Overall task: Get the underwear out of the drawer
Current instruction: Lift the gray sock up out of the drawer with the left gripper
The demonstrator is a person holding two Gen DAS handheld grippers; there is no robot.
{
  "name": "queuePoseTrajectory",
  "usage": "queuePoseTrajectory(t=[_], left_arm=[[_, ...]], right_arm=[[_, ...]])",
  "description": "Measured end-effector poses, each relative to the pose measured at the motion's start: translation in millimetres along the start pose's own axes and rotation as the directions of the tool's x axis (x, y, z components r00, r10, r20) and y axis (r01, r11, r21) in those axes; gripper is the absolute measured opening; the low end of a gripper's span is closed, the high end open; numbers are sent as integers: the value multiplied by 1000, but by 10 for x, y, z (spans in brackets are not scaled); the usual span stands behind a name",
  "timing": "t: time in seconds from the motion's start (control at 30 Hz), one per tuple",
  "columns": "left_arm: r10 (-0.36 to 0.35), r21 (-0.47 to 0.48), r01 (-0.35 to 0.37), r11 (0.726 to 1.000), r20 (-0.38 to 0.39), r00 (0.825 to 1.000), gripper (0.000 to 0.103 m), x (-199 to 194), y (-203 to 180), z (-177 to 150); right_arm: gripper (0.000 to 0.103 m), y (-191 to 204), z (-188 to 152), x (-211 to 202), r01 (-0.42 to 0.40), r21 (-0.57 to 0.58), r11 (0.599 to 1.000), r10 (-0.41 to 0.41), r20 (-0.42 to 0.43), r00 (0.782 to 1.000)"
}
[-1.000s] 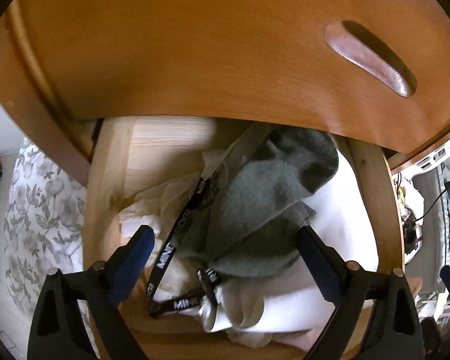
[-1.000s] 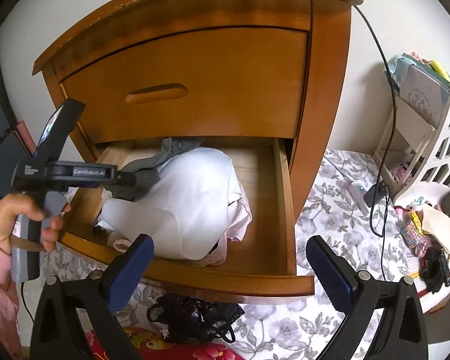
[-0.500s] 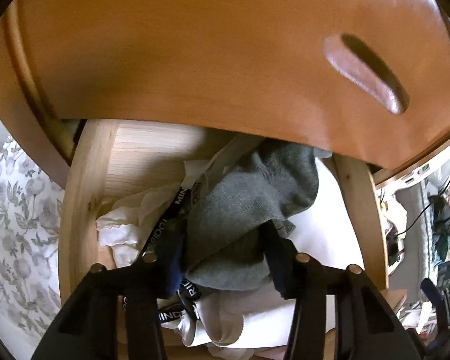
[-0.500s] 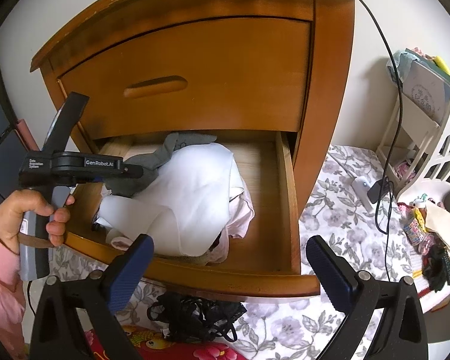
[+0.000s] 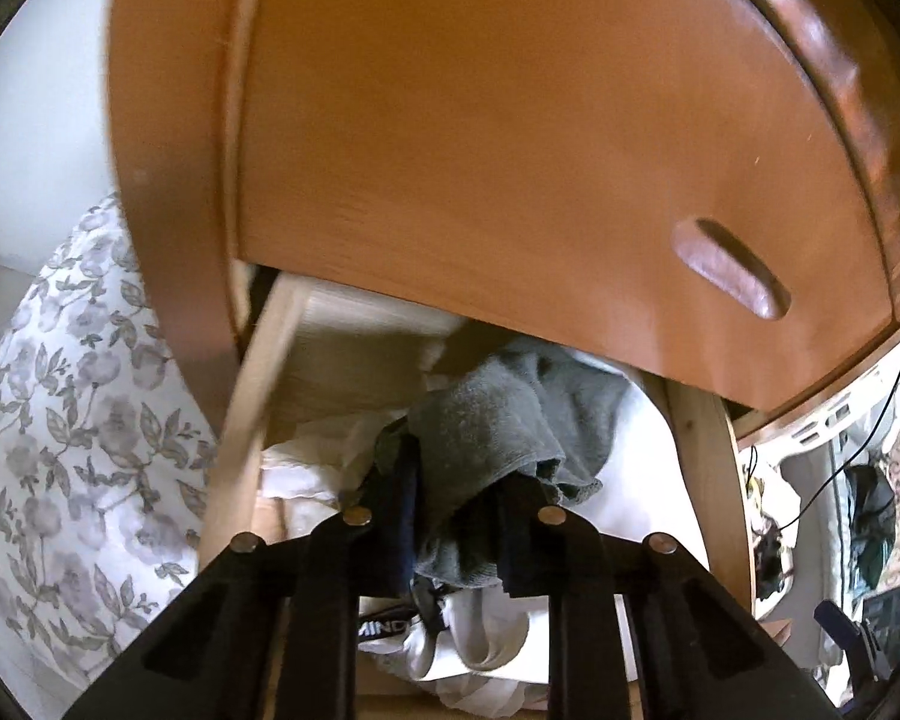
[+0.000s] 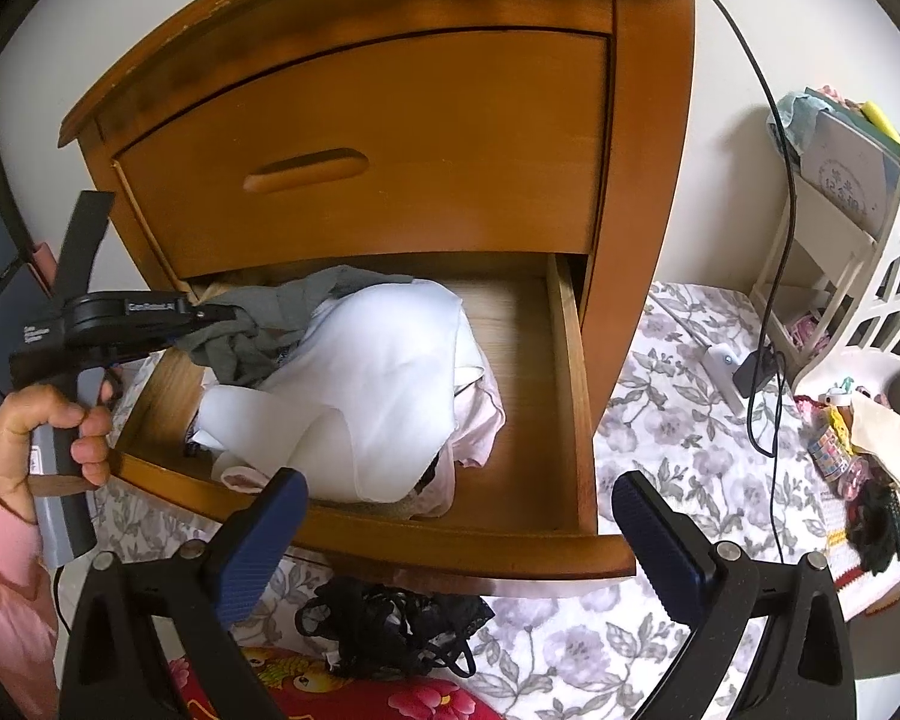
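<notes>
The grey knit underwear (image 5: 498, 432), which lay flat on the heap a second ago, is now bunched and lifted between the pads of the left gripper (image 5: 456, 546). Those jaws stood wide apart then; now they are narrow and closing, pinching the grey fabric. The garment is crumpled, a fold draped over the fingers, at the left end of the open lower wooden drawer (image 6: 570, 396), above a white cloth heap (image 6: 378, 384). The right gripper (image 6: 450, 540) hangs unmoved before the drawer front, jaws spread wide, touching nothing. A black lace garment (image 6: 390, 624) lies on the floral sheet (image 6: 660, 420) below.
</notes>
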State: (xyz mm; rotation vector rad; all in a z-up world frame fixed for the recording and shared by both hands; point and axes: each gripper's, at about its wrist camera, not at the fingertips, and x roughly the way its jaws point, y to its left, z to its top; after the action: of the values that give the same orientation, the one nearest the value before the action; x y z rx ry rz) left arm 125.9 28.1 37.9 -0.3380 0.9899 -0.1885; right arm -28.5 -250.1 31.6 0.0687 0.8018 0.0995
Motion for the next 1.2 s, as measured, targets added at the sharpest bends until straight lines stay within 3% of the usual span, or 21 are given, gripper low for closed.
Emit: queuePoseTrajectory(t=[0.37, 0.83, 1.2], left_arm=[[2, -6, -1, 1000, 136, 991, 19, -486, 38, -148], [-53, 10, 52, 999, 226, 973, 18, -951, -90, -180], [-117, 53, 104, 993, 355, 928, 18, -1643, -192, -286]], right_arm=[[103, 46, -25, -50, -5, 1, 1000, 5, 1, 1000], [103, 81, -36, -176, -6, 3, 1000, 6, 17, 1000], [103, 120, -58, -323, -12, 6, 1000, 12, 39, 999]])
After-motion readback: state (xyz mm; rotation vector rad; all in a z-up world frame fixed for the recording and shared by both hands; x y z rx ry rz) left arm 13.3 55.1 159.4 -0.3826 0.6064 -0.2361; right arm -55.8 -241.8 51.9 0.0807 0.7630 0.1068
